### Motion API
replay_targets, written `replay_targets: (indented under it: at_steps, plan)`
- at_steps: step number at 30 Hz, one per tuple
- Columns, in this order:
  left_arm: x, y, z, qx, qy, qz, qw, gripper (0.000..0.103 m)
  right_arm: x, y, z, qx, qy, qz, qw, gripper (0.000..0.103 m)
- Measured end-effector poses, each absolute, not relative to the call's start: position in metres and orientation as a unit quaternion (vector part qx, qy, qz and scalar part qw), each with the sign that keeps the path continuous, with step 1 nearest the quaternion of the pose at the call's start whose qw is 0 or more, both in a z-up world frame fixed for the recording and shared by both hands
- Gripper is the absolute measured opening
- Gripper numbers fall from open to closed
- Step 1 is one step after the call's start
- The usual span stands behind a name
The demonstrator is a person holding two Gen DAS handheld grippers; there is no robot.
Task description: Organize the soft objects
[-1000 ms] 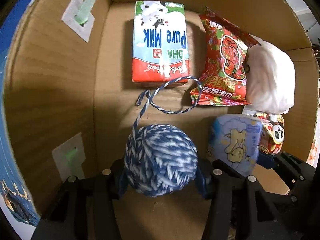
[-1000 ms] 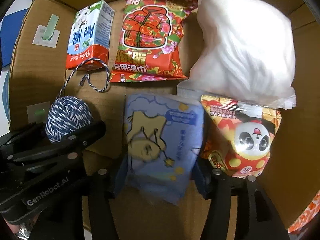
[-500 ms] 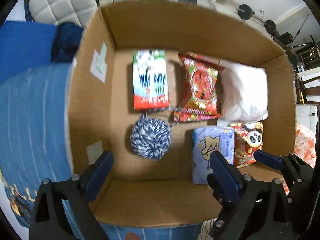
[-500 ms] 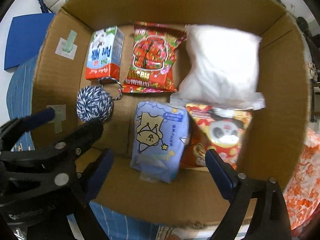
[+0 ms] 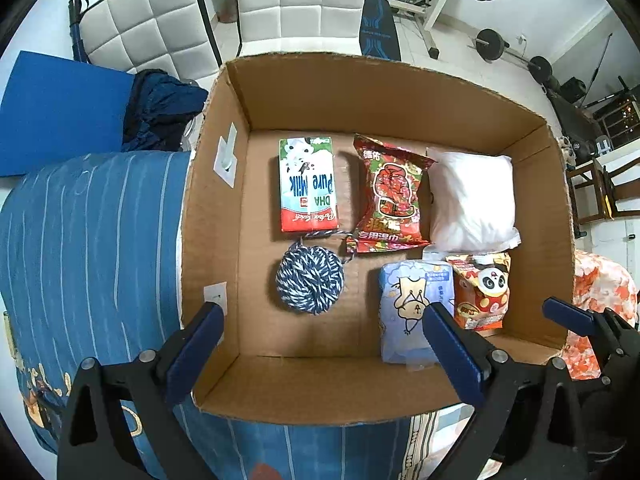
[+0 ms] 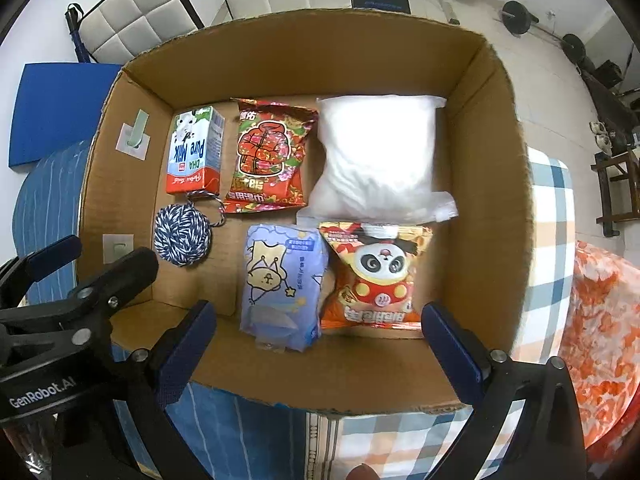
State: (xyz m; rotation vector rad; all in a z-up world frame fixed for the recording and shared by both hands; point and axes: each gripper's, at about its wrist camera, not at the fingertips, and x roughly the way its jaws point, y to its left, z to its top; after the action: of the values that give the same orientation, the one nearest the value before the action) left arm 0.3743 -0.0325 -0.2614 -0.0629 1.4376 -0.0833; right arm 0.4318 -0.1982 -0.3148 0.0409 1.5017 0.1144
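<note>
A cardboard box (image 5: 216, 216) (image 6: 508, 184) holds a blue-and-white yarn ball (image 5: 310, 280) (image 6: 183, 235), a milk carton (image 5: 308, 184) (image 6: 195, 156), a red snack bag (image 5: 394, 196) (image 6: 268, 156), a white soft bag (image 5: 472, 200) (image 6: 376, 156), a pale blue tissue pack (image 5: 412, 304) (image 6: 280, 280) and a panda snack bag (image 5: 482, 288) (image 6: 376, 276). My left gripper (image 5: 320, 344) is open and empty above the box's near wall. My right gripper (image 6: 320, 340) is open and empty above the near wall too.
The box rests on blue striped bedding (image 5: 92, 240) and checked cloth (image 6: 548, 240). An orange patterned cloth (image 6: 600, 320) lies right. A blue mat (image 5: 60, 112), dark clothing (image 5: 160, 108), white padded panels (image 5: 296, 0) and gym weights (image 5: 492, 44) lie beyond.
Both grippers let go, opened and pulled back up out of the box. The yarn ball and the tissue pack now lie on the box floor.
</note>
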Motion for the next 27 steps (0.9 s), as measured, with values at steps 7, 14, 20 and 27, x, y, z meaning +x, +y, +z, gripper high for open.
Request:
replay_targets:
  at_steps: [7,14,20,27]
  plan:
    - [0.361,-0.037,-0.242,-0.020,0.640,-0.038,0.767,0.102,0.423,-0.208,-0.304,0.024,0.674,0.042,0.737,0.103]
    - [0.327,-0.042,-0.187,0.009,0.590,-0.026,0.807,0.102,0.402,-0.216,-0.277,0.031,0.648,0.034,0.760,0.103]
    - [0.270,-0.035,-0.126,-0.015,0.530,-0.023,0.847,0.102,0.356,-0.220,-0.225,0.036,0.603,0.032,0.796,0.103]
    - [0.206,-0.023,-0.069,-0.031,0.484,-0.017,0.874,0.102,0.280,-0.229,-0.155,0.052,0.547,0.035,0.835,0.103]
